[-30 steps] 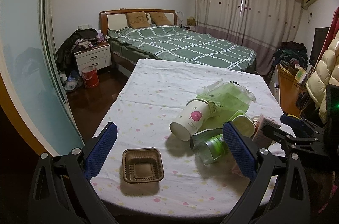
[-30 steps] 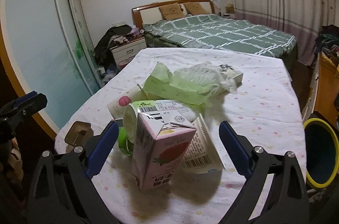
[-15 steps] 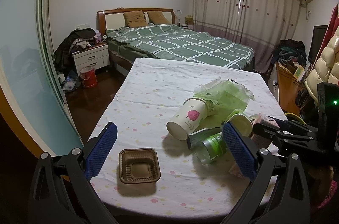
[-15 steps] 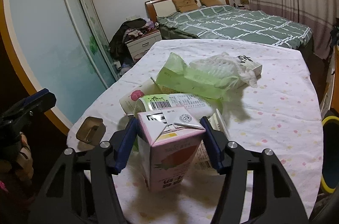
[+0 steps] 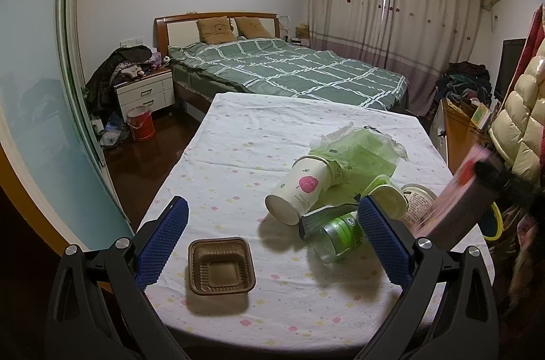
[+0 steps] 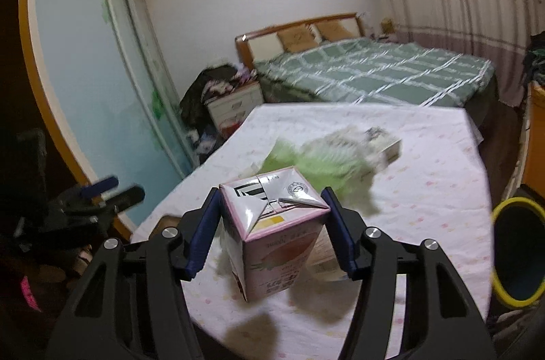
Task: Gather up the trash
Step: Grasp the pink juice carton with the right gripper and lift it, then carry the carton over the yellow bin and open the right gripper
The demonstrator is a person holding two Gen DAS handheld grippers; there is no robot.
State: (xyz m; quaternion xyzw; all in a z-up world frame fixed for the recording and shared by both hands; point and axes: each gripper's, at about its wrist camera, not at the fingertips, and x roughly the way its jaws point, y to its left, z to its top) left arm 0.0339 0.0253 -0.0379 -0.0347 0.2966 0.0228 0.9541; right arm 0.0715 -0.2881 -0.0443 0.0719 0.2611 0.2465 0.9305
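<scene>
Trash sits heaped at the right end of the table, which wears a white cloth dotted with small coloured spots. A paper cup with a pink leaf print lies on its side, its open mouth facing the near edge and showing nothing inside. Just beside it a clear bottle with a green label also lies flat, and behind both a crumpled green plastic bag spreads out; what the bag holds I cannot tell. A green-rimmed tub and another round container lie against the pile. Apart from the heap, near the front edge, a brown plastic tray rests upright and empty.

Off the table's right side stands a bin with a yellow rim; its inside is dark and nothing shows in it.

The pink milk carton is off the cloth, clamped between the blue pads of the right gripper, one pad flat against each side, its folded top facing away from the hand; its shadow falls on the cloth underneath. From the left wrist view the carton appears as a blurred pink block raised at the table's right edge.

The left gripper hangs over the near end of the table, tilted downward, jaws spread wide with nothing between them; the brown tray lies below the gap.
</scene>
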